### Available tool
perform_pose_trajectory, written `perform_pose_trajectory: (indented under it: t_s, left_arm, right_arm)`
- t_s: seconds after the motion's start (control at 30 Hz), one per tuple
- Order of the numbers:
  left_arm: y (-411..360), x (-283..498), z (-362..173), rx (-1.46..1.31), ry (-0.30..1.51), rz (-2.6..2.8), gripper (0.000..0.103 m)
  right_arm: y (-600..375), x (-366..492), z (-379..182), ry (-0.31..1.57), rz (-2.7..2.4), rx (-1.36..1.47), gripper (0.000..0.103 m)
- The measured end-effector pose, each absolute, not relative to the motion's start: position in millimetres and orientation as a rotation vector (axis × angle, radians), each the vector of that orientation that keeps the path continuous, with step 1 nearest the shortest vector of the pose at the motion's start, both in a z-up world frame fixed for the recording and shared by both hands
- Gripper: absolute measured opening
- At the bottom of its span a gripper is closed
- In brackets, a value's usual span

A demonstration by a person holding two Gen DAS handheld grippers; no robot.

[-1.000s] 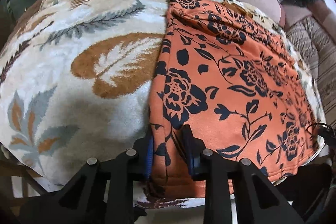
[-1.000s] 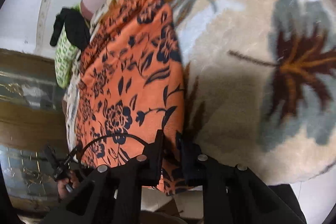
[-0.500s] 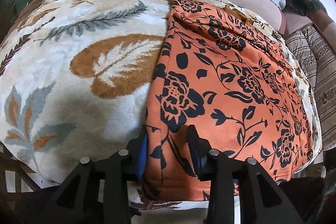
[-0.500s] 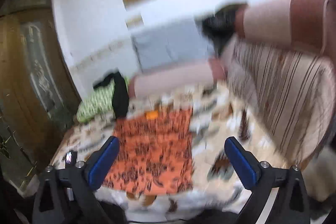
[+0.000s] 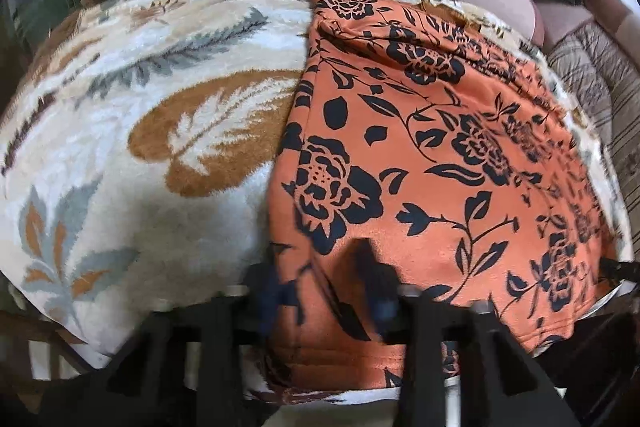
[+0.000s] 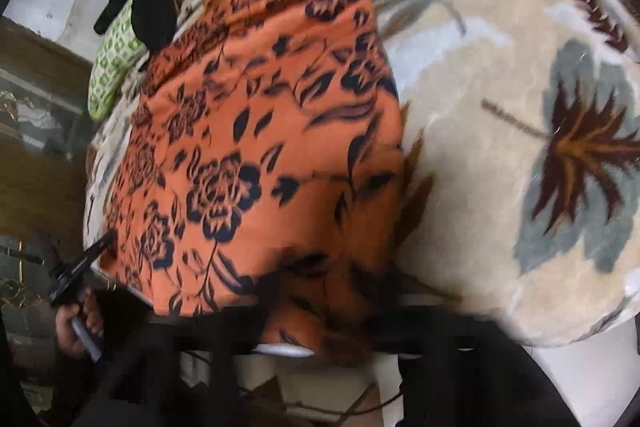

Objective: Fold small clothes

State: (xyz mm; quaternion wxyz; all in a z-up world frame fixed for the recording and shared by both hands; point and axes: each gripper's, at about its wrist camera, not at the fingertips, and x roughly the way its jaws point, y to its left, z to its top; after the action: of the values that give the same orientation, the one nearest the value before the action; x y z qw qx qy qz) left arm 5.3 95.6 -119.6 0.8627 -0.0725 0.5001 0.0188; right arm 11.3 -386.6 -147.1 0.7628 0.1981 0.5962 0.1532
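Left wrist view: the left claw (image 5: 324, 291), just closing, pinches the near hem of the orange floral garment (image 5: 420, 155) at 6 o'clock, spread on the leaf-patterned blanket (image 5: 140, 147). Right wrist view: the right claw (image 6: 320, 291), blurred, closing, clamps the garment's (image 6: 256, 147) near corner at 6 o'clock.

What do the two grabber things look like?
Each is black plastic with two angled fingers. The left gripper has blue pads and silver bolt heads along its bar. The right gripper is too blurred to show more than black arms.
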Motion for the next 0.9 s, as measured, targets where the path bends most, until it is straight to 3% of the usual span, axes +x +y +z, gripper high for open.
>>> perform_pose_trajectory:
  t_s: [0.07,0.17,0.27,0.3,0.33,0.37,0.4,0.47,0.7,0.9]
  left_arm:
    - [102,5,-118,-0.175,1.050,0.040,0.012]
    - [113,1,-116,-0.247,1.058,0.025,0.014]
    - [108,-3,-121,-0.252,1.082,-0.016,0.046]
    - [103,-3,-122,-0.215,1.077,-0.014,0.047]
    - [99,-2,-122,-0.183,1.084,-0.006,0.044]
    - [97,-1,-122,-0.164,1.089,0.003,0.018]
    - [98,0,-120,-0.159,1.092,0.012,0.008]
    - [106,1,-113,-0.217,1.092,-0.012,0.006]
    - [121,3,-50,-0.364,0.966,-0.175,0.005]
    - [131,75,27,-0.442,0.785,-0.260,0.005]
  right_arm:
    - [-397,12,-153,1.296,0.340,0.501,0.017]
    - [-409,11,-153,1.282,0.342,0.527,0.019]
    - [-411,13,-156,1.284,0.346,0.545,0.020]
    - [-416,15,-160,1.294,0.345,0.583,0.020]
    - [-407,14,-154,1.296,0.344,0.601,0.020]
    - [-408,14,-153,1.294,0.352,0.604,0.022]
    - [-404,17,-153,1.296,0.354,0.595,0.020]
    - [-401,15,-149,1.290,0.370,0.602,0.012]
    - [-420,10,-110,1.093,0.535,0.835,0.011]
    - [-439,77,-49,0.846,0.658,0.946,0.011]
